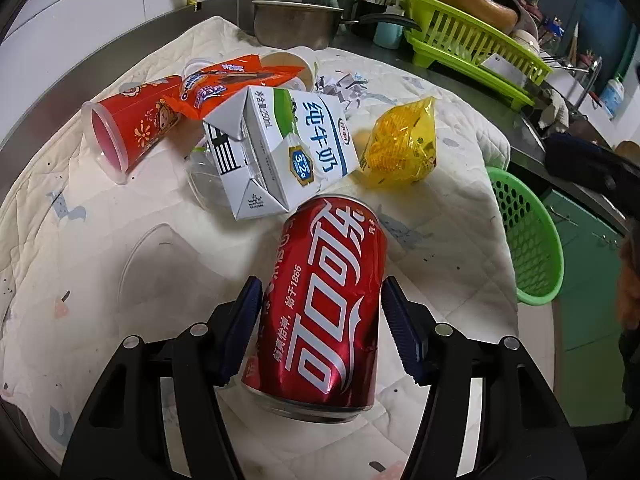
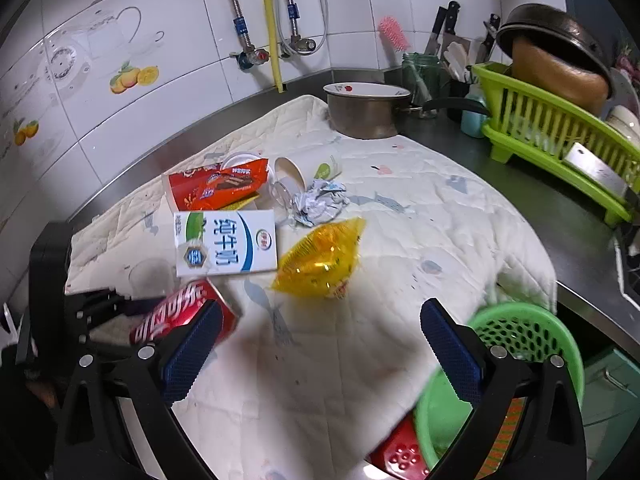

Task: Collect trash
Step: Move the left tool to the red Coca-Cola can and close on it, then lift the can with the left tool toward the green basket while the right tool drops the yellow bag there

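My left gripper [image 1: 320, 332] clamps its fingers on the red cola can [image 1: 320, 304]; my right gripper [image 2: 320, 344] hangs open beside the green basket [image 2: 524, 336].

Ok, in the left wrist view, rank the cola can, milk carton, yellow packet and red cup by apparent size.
1. Cola can, though nearness to the camera inflates it.
2. Milk carton.
3. Red cup and yellow packet look too alike to rank.
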